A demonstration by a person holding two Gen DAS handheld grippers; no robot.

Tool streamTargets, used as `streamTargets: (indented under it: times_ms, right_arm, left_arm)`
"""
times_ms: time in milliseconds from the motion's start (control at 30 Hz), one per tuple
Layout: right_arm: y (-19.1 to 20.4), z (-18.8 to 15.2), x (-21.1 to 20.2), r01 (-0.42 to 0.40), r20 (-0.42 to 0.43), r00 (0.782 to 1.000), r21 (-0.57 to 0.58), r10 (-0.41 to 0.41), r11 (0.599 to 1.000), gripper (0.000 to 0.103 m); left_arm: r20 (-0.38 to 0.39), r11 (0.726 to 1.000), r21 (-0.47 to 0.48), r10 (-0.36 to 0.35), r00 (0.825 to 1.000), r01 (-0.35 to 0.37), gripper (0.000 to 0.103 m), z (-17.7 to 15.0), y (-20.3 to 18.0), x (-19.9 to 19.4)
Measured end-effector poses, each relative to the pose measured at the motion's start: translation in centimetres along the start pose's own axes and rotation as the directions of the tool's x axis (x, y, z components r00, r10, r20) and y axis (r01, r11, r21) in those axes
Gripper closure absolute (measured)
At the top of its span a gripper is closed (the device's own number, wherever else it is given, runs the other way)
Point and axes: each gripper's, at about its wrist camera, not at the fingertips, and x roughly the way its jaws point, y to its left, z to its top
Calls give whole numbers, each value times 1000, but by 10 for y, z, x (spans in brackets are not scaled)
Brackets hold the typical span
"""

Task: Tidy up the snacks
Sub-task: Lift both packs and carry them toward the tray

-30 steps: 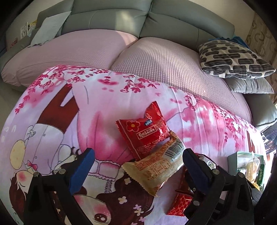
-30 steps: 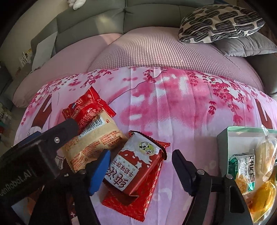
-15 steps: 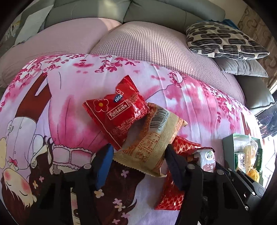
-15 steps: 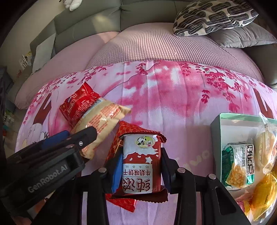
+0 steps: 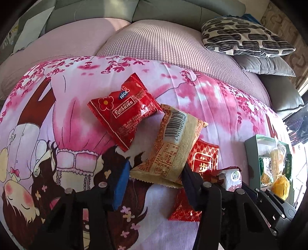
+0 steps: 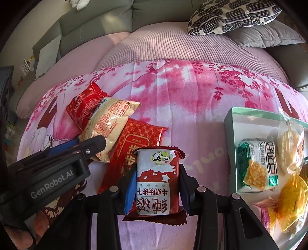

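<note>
Sofa [image 5: 154, 42] under pink blanket [image 5: 192, 92]; both fingers pinching snack packets.

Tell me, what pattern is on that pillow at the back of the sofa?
Black squiggly bars on white on the pillow, clearest in the right wrist view.

The red patterned packet [image 6: 134, 146] lies half hidden under the milk-biscuit pack [image 6: 156, 180] and tan packet [image 6: 107, 127]. At four o'clock, the box [image 6: 231, 123] and its snacks run off the right wrist view's edge.
</note>
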Motion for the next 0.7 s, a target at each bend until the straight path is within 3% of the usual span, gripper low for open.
streamTargets:
  times_ms: [500,700]
  right_arm:
    - [-10,-46,-16,-32,-37,999,24,33,999,61]
    - [-15,-60,-33,-49,-21,999,35,50,998,61]
  left_arm:
    - [-49,997,-20,73,996,-74,49,-44,7,-28]
    - [-26,997,-45,58,998,-59,50,-61,7,-45]
